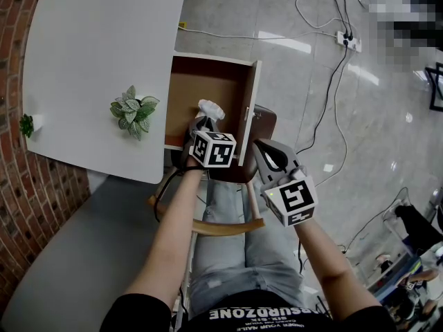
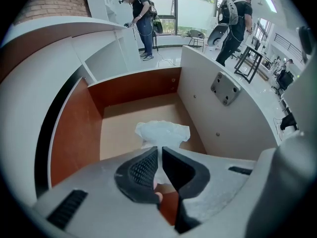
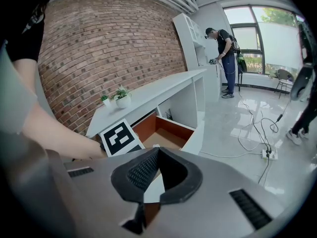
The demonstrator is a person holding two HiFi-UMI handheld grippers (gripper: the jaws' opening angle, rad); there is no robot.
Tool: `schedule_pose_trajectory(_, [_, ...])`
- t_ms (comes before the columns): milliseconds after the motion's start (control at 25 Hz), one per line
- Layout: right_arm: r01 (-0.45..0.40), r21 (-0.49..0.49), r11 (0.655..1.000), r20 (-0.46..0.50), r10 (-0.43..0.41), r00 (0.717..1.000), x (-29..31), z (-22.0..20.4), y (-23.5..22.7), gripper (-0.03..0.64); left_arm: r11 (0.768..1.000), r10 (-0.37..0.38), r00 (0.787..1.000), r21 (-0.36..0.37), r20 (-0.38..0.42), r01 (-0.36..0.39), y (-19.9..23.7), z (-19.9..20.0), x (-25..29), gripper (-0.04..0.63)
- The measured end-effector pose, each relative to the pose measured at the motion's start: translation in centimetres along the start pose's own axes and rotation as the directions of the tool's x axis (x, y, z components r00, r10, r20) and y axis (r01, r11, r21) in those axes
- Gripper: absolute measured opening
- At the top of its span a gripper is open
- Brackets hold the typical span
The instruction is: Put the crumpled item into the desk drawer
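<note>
The crumpled white item [image 2: 163, 132] hangs above the brown floor of the open desk drawer [image 2: 119, 125]. My left gripper [image 2: 159, 151] is shut on its near edge and points steeply down into the drawer. In the head view the left gripper [image 1: 203, 123] sits over the drawer [image 1: 208, 88] near its front panel, with the white item [image 1: 211, 108] showing just beyond its tips. My right gripper [image 1: 264, 147] hovers to the right, outside the drawer front, jaws shut with nothing in them. In its own view the right gripper [image 3: 157, 150] faces the drawer [image 3: 166, 130].
A potted plant [image 1: 133, 111] and a smaller plant [image 1: 28, 124] stand on the white desk [image 1: 97, 47]. A wooden chair [image 1: 259, 123] sits below the drawer front. Cables and a power strip [image 1: 348, 41] lie on the floor at right. People stand far off by the windows [image 2: 141, 19].
</note>
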State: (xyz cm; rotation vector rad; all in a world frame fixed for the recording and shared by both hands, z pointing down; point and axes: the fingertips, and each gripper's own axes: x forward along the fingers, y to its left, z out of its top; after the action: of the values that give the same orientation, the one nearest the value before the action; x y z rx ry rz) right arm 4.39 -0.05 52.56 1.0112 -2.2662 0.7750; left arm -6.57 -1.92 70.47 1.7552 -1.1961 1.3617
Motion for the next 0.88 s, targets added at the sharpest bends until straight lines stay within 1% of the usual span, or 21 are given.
schedule_pose_trajectory(200, [0.003, 0.007, 1.0, 0.002, -0.003, 1.0, 0.2, -0.1, -0.4, -0.003, 1.0, 0.001, 1.0, 0.009, -0.008, -0.001, 0.1, 0.0, 0.8, 0.023])
schedule_pose_trajectory(640, [0.013, 0.021, 1.0, 0.001, -0.013, 1.0, 0.7, -0.3, -1.6, -0.003, 0.997, 0.006, 0.999, 0.076, -0.043, -0.003, -0.2, -0.1, 2.6, 0.023])
schedule_pose_trajectory(880, [0.024, 0.023, 0.999, 0.003, -0.024, 1.0, 0.6, -0.4, -2.4, -0.003, 0.996, 0.01, 0.998, 0.091, -0.054, -0.005, -0.3, -0.2, 3.6, 0.023])
